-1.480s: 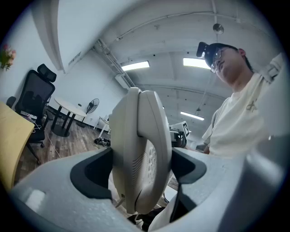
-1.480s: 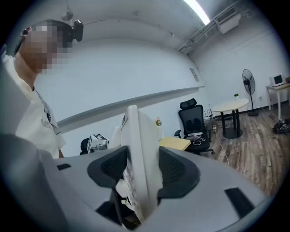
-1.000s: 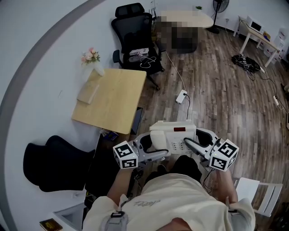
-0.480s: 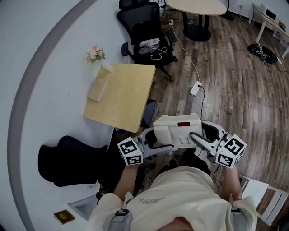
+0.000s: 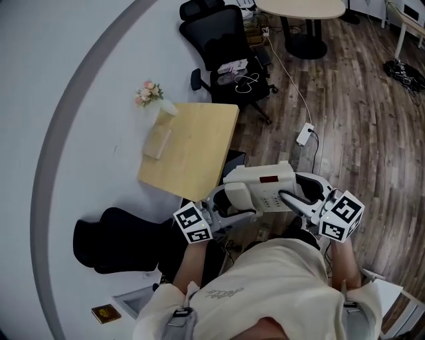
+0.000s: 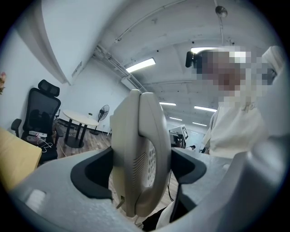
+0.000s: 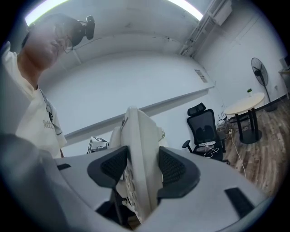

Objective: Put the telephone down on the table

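A cream desk telephone (image 5: 261,188) with its handset on the left side is held in the air between both grippers, in front of the person's chest. My left gripper (image 5: 229,204) is shut on the handset end (image 6: 140,154). On the keypad end (image 7: 138,167) my right gripper (image 5: 297,197) is shut. The small light-wood table (image 5: 192,149) stands ahead and to the left, against the white wall; the telephone hangs just off its near right corner, above the wooden floor.
A flower vase (image 5: 154,96) and a thin wooden block (image 5: 158,143) sit on the table's far left part. A black office chair (image 5: 226,50) stands beyond the table, a round table (image 5: 302,10) behind it. A power strip and cable (image 5: 304,133) lie on the floor. A black chair (image 5: 119,239) is at lower left.
The person has stepped toward the table with the telephone. The table now sits closer to the grippers in the head view. Both grips are unchanged.
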A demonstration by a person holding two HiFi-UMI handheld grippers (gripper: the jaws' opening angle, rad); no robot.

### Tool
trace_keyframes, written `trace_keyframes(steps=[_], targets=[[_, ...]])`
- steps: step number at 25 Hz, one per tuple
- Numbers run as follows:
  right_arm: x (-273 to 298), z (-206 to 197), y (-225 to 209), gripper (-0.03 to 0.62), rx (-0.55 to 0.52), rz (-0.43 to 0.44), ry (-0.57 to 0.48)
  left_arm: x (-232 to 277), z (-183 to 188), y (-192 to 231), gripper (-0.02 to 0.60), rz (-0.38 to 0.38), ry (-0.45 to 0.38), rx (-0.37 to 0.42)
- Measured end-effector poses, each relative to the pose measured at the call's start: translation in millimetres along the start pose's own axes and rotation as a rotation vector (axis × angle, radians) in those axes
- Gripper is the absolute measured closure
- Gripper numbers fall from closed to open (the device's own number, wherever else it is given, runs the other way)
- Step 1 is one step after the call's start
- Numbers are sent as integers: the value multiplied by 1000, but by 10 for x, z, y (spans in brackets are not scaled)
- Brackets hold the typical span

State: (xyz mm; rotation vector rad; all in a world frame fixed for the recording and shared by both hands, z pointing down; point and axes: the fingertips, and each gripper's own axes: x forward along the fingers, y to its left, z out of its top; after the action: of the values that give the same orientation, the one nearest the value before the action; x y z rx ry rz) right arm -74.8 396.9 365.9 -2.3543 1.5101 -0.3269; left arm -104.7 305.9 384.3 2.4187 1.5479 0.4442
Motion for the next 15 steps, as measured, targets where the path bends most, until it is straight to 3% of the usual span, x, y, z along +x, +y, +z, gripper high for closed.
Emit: trace_keyframes(steps=[5, 10, 15], targets=[[70, 8, -188, 376, 18, 53, 13, 84, 18, 132, 196, 50, 2, 1], [197, -72, -433, 376, 40, 69, 49, 167, -119, 346, 196, 84, -25, -89], [238, -232, -505, 376, 83, 96, 70, 155, -224, 414, 196, 111, -11, -90]])
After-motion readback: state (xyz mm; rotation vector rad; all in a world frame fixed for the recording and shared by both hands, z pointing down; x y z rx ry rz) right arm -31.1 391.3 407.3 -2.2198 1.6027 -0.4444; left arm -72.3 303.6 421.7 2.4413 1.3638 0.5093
